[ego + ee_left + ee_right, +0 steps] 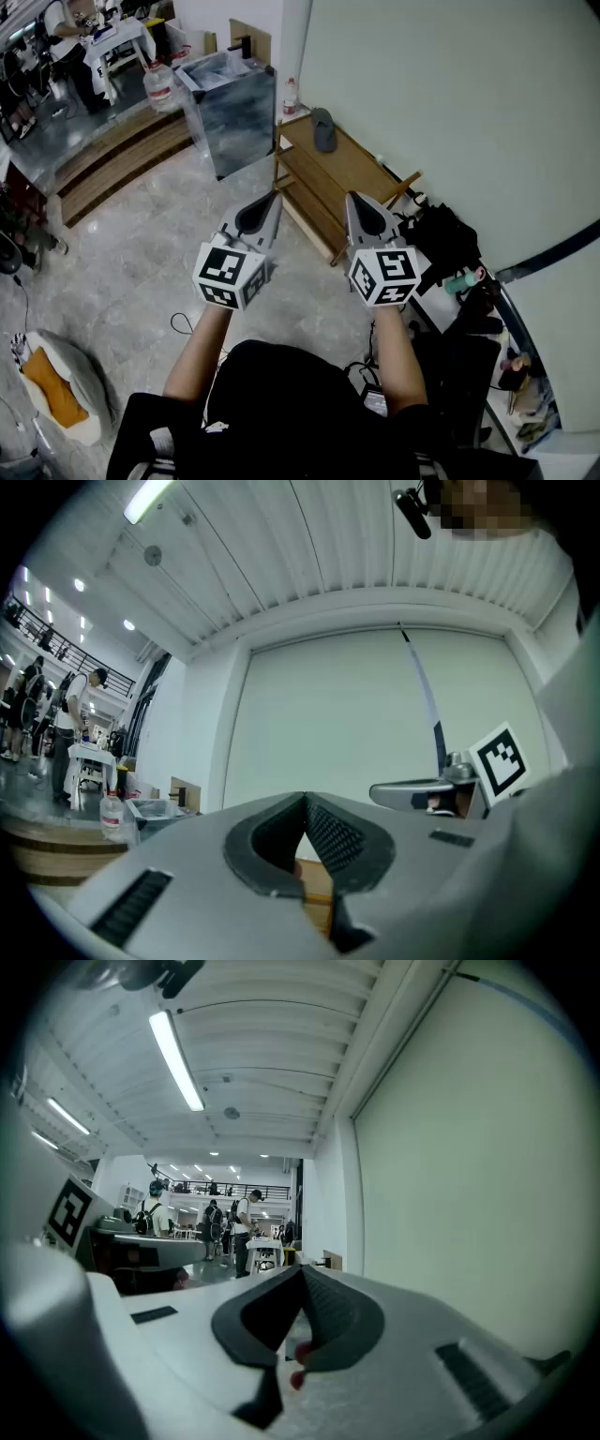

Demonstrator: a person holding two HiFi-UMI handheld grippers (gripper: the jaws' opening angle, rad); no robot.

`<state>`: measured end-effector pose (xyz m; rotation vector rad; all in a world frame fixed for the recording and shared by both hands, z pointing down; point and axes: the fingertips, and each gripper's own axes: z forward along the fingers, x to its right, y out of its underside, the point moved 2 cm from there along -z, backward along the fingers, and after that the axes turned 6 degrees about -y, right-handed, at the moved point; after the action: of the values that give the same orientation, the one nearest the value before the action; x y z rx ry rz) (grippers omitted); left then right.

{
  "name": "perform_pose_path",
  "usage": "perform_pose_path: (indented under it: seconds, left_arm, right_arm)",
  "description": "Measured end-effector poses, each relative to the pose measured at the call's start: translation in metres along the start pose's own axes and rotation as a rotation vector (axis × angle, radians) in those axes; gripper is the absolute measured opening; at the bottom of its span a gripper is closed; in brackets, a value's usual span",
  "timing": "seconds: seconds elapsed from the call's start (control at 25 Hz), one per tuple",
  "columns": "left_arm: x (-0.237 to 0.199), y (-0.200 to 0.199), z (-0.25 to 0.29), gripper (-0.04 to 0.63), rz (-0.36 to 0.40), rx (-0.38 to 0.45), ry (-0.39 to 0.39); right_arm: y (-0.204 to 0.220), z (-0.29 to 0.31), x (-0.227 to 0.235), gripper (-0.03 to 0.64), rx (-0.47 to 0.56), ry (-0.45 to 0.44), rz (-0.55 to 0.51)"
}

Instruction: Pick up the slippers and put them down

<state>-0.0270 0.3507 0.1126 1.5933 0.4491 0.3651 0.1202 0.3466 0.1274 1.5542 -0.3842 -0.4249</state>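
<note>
One grey slipper (323, 128) lies on the top shelf of a low wooden shoe rack (361, 169) against the pale wall. I hold both grippers level, well above the floor and short of the rack. My left gripper (277, 195) is shut, its tips meeting with nothing between them (304, 801). The right gripper (349, 197) is likewise shut and empty (302, 1269). In both gripper views I see only the wall and the room beyond; no slipper shows there.
A metal box (228, 108) stands left of the rack with a water bottle (159, 86) beside it. Dark bags and clutter (450, 246) pile up right of the rack. Wooden steps (117, 159) run at the left. An orange-and-white cushion (54, 384) lies on the floor. People stand at tables far back.
</note>
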Motion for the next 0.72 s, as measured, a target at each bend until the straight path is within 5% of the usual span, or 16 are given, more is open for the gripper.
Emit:
perform_pose_path:
  seconds: [0.72]
  left_arm:
    - [-0.021, 0.021, 0.022, 0.005, 0.007, -0.012, -0.037]
  right_arm:
    - [0.018, 0.024, 0.016, -0.009, -0.028, -0.018, 0.046]
